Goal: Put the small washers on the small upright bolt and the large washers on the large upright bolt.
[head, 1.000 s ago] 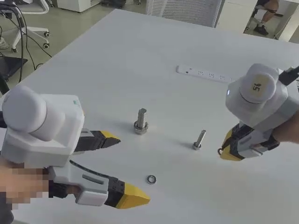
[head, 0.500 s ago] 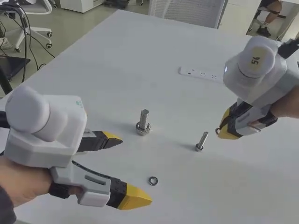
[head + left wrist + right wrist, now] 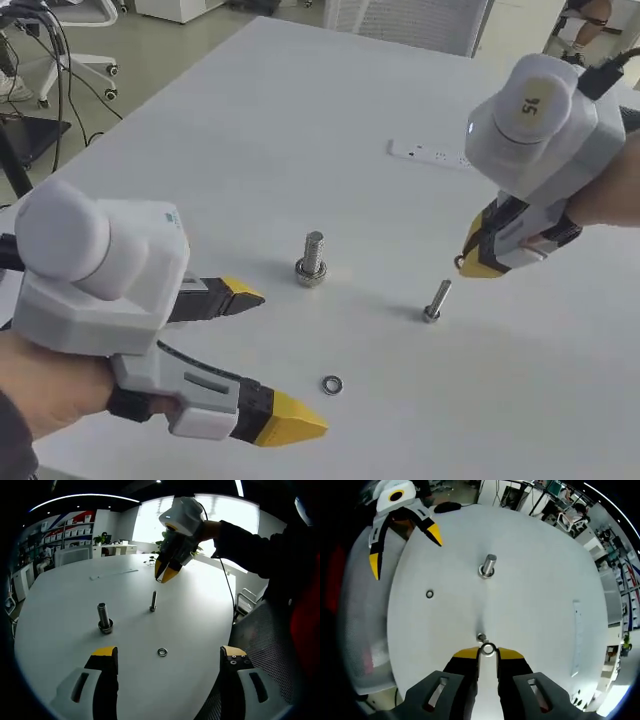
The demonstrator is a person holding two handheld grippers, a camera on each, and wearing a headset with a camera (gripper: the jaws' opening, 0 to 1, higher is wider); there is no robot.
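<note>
Your right gripper, clamped on a washer, hangs just above the small bolt, where a misaligned release could send it skittering across the table, while your left gripper is open.

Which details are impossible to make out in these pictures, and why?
- Washer count at the large bolt base: too small, head view.
- Small bolt in the right gripper view: partly hidden behind the right tongs and the washer they hold.
- Loose washer, small or large: too small to tell, head view.
</note>
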